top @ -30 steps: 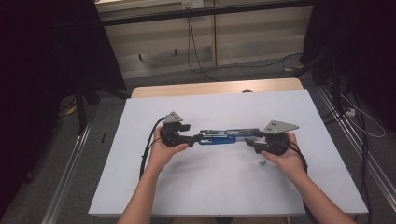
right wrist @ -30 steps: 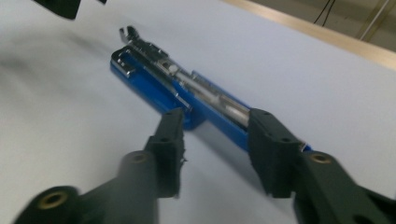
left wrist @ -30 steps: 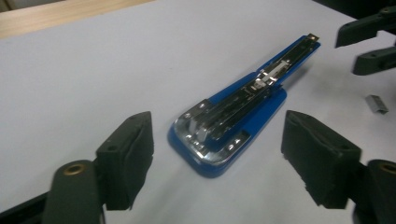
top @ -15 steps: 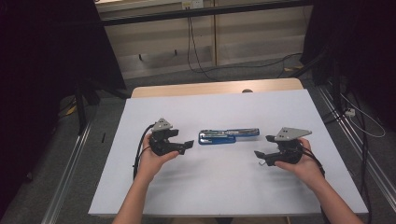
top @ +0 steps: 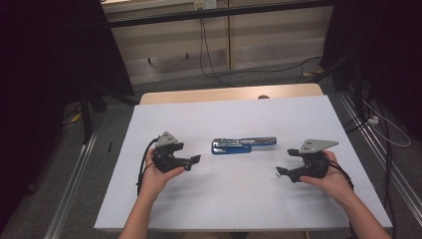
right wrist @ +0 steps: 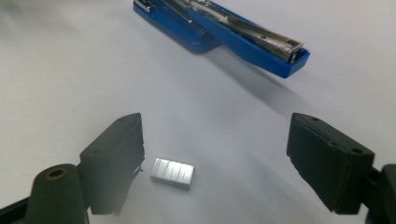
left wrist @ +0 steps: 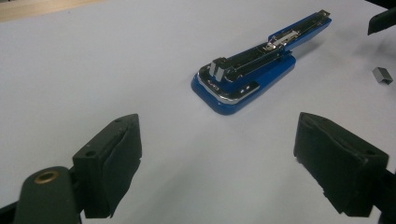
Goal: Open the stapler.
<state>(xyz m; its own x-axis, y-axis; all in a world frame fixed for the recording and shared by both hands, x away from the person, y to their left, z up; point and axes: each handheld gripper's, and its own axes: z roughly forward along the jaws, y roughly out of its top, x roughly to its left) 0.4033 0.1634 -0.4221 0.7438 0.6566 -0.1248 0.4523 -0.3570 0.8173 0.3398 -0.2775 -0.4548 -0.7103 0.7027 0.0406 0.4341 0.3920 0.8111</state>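
A blue stapler point(top: 244, 145) lies swung open and flat in the middle of the white table cover point(top: 229, 114); its metal staple channel point(left wrist: 261, 53) faces up. My left gripper point(top: 195, 159) is to its left, held in a hand, open, with nothing between its pads point(left wrist: 217, 126). My right gripper point(top: 281, 172) is to the stapler's right, also open point(right wrist: 215, 123). A small silver block of staples point(right wrist: 172, 172) lies on the cover under the right jaws, close to one pad point(right wrist: 116, 154) and untouched. The block point(left wrist: 383, 75) is also in the left gripper view. Both grippers' jaws have just been opening.
The wooden table edge point(top: 224, 93) shows beyond the white cover. Metal rails point(top: 74, 189) run along the floor on both sides, and cables point(top: 378, 124) lie on the floor at the right. Dark curtains hang at both sides.
Both grippers let go of the stapler's ends and drew apart, the left one leftward and the right one rightward. The stapler stayed in the middle of the cover.
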